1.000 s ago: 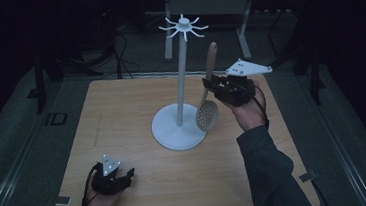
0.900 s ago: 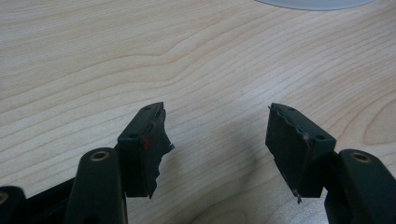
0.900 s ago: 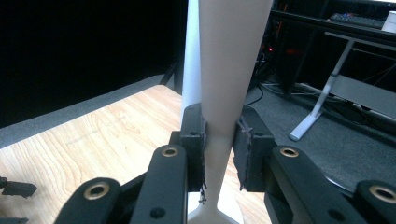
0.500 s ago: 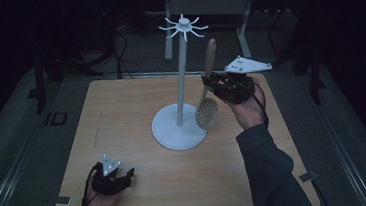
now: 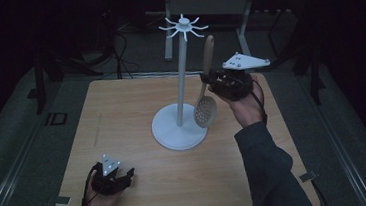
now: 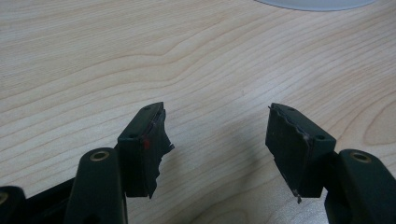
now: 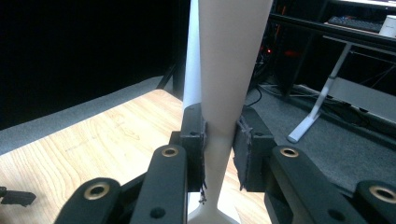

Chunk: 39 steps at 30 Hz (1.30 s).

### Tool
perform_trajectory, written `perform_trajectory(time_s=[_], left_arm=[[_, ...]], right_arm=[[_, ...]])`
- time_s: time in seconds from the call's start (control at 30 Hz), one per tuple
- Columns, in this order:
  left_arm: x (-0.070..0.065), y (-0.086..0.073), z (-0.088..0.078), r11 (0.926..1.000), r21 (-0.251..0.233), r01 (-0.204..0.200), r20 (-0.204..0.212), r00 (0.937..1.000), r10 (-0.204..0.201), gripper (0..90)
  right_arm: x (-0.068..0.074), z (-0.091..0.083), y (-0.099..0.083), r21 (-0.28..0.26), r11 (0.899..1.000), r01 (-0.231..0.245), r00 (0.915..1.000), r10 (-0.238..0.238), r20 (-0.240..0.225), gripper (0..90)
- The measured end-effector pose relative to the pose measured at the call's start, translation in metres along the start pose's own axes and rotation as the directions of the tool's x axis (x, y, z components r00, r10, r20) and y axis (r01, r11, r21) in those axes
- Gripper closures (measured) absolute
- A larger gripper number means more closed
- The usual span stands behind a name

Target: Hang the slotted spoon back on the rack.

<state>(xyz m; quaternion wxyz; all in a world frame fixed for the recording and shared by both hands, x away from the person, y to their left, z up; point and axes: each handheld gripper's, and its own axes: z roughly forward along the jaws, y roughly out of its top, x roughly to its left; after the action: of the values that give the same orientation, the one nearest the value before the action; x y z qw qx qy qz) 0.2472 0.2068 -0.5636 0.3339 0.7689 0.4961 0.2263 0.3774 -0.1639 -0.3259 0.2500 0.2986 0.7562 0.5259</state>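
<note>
A slotted spoon with a wooden handle hangs upright above the table, its perforated head down beside the white hook stand. My right gripper is shut on the handle at mid-length, just right of the stand's pole. In the right gripper view both pads press on the pale handle, with the pole close behind it. My left gripper rests on the table near the front left corner. Its jaws stand open with nothing between them.
The stand's round base sits mid-table, and its hook ring is above the spoon's handle top. The wooden table has bare room left of the stand. Desk legs and cables lie on the floor behind.
My right gripper has shifted slightly left with the spoon, closer to the pole. The left gripper has not moved.
</note>
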Motion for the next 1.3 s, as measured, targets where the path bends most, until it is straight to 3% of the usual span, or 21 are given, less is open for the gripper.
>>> perform_trajectory(time_s=[1.3], left_arm=[[0.000,0.000,-0.001,1.0000,-0.006,0.002,0.001,1.0000,-0.002,38.1]], right_arm=[[-0.003,0.017,0.006,0.039,0.999,-0.027,0.9996,0.028,-0.007,75.2]])
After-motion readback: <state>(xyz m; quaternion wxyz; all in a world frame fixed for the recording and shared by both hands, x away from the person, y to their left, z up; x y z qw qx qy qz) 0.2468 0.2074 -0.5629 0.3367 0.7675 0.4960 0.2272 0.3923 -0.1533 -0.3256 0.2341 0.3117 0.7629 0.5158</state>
